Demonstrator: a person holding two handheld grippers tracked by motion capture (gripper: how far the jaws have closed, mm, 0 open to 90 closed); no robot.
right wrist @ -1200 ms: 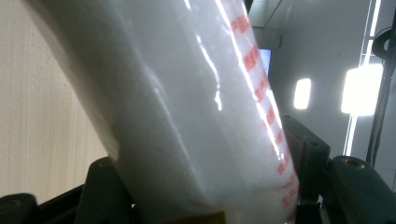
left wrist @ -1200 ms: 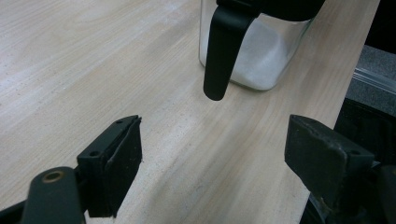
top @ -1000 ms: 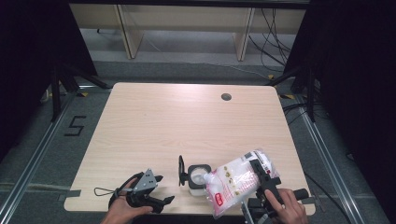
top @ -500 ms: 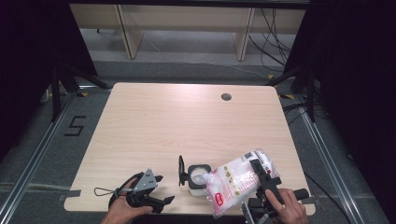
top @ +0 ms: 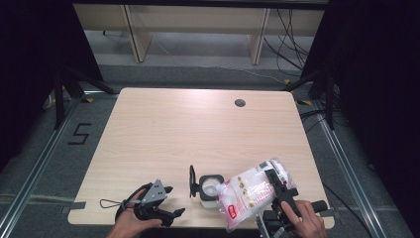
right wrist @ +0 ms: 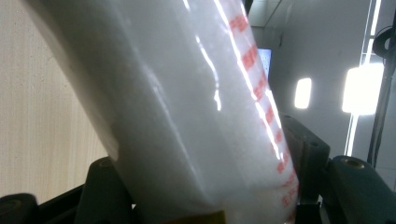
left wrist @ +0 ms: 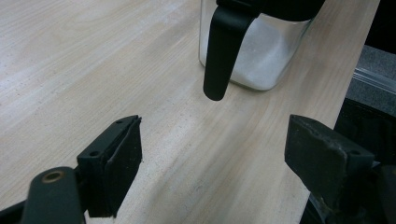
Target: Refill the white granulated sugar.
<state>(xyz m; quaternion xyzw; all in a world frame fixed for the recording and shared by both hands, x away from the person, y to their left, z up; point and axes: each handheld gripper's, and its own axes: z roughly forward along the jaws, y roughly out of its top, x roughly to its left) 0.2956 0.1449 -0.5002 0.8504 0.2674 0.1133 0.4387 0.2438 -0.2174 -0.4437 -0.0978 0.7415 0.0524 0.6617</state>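
A clear square jar point(top: 209, 190) point(left wrist: 254, 56) holding white powder stands near the table's front edge. Its black lid point(top: 192, 181) point(left wrist: 223, 51) is flipped open to the left. A plastic bag of white granules with red print point(top: 247, 196) point(right wrist: 196, 107) lies tilted, its lower corner over the jar's mouth. My right gripper point(top: 280, 187) point(right wrist: 205, 158) is shut on the bag's upper end. My left gripper point(top: 174, 202) point(left wrist: 215, 158) rests low at the front left, open, with bare table between its jaws and the jar ahead of it.
The light wooden table point(top: 198, 124) has a round cable hole point(top: 240, 103) at the back right. Both hands come in over the front edge point(top: 198, 224). Dark stands and cables stand on the floor around the table.
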